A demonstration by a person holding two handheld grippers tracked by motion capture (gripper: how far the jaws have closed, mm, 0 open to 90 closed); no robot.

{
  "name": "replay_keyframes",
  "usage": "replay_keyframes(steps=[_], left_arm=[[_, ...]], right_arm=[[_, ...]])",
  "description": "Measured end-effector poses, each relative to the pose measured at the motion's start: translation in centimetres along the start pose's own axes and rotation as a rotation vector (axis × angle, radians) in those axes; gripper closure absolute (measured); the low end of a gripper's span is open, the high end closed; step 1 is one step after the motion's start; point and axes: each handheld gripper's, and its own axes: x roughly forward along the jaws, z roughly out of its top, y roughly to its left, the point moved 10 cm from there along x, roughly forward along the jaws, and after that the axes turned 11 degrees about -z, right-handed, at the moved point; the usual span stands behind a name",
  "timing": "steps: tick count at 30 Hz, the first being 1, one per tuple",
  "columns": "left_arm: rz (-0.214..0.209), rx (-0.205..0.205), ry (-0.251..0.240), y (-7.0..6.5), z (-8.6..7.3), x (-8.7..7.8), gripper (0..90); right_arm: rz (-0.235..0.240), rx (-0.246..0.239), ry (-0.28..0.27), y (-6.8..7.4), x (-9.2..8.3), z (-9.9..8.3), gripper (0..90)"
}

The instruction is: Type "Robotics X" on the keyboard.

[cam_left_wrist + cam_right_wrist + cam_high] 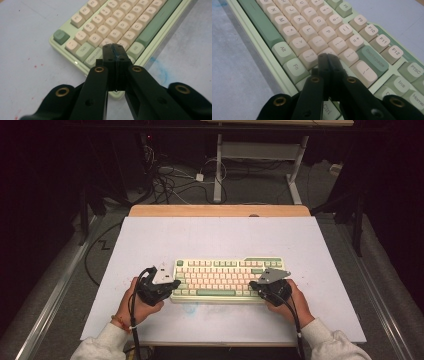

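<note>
Pale-green and cream, the keyboard [227,280] lies crosswise on the white table [210,237], its long axis running between the left gripper [172,284] and right gripper [254,284], one at each end. From the left gripper [115,53], jaws pressed together and empty, keys lie just ahead. The right gripper [327,62], likewise closed on nothing, hovers over the keyboard's [317,32] right-hand keys. No containers appear.

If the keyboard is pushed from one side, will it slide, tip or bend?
The keyboard looks like a rigid, low, flat case, so it would probably slide on the smooth white table without tipping. Bending seems unlikely. Individual keys may press down under a tool.
</note>
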Motion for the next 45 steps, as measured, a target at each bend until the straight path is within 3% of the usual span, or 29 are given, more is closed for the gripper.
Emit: replay_keyframes(steps=[6,12,25,45], left_arm=[[-0.026,0.034,0.039,-0.4,1.4,1.5,87.4],[-0.045,0.033,0.044,-0.5,2.3,2.4,87.4],[-0.071,0.051,0.113,-0.6,2.5,5.1,87.1],[-0.072,0.062,0.121,-0.7,2.6,5.8,86.2]], right_arm=[[-0.002,-0.005,-0.004,0.0,0.0,0.0,90.0],[0.001,0.000,-0.007,0.0,0.0,0.0,90.0],[-0.002,-0.002,-0.009,0.0,0.0,-0.1,90.0],[-0.007,-0.012,-0.011,0.0,0.0,-0.1,90.0]])
